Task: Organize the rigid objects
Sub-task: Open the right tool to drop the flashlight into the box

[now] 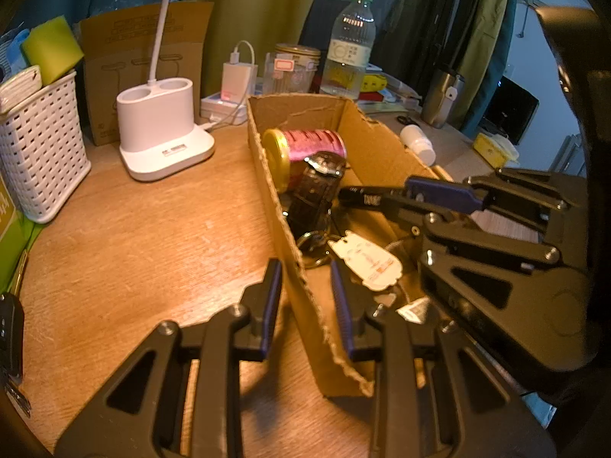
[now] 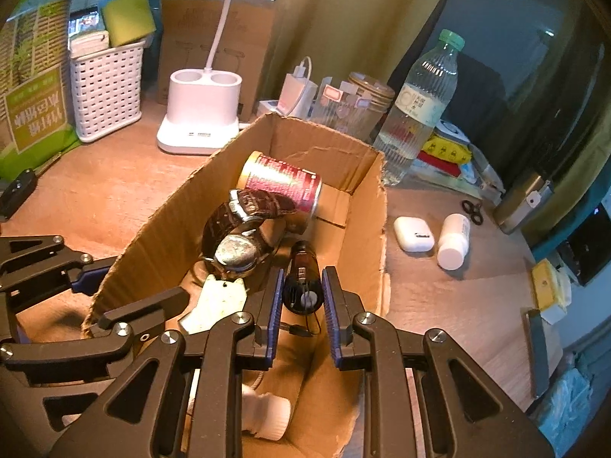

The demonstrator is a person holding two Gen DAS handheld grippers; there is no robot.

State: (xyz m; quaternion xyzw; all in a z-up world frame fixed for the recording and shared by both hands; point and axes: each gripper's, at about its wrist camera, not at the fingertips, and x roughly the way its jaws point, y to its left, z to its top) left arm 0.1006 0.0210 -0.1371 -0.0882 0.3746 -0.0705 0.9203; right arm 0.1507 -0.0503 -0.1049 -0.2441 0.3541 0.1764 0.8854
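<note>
L gripper [image 1: 305, 301] is clamped on the torn near wall of the open brown cardboard box [image 1: 294, 267], one blue pad outside, one inside. R gripper [image 2: 303, 297] is closed on a short black cylindrical flashlight [image 2: 301, 278], held w/ its tail cap toward the cam, inside the box and low over the floor. In the L view the same R gripper [image 1: 376, 196] reaches in from the R side.

Just ahead of the R fingertips & slightly L: a wristwatch w/ dark brown leather strap & silver case [image 2: 236, 244], leaning on a pink-and-gold tin can [image 2: 282, 187] lying on its side toward the far end. L of the flashlight, by the L gripper's inner finger: a white cat-shaped flat tag [image 2: 221, 297] on a key ring. Under the R gripper's frame: a small white ribbed-cap item [image 2: 267, 416], unclear what.

Outside the box, R of the R gripper on the wooden desk [image 2: 439, 297]: white earbud case [image 2: 414, 233] & small white pill bottle [image 2: 454, 242] on its side, just beside each other.
</note>
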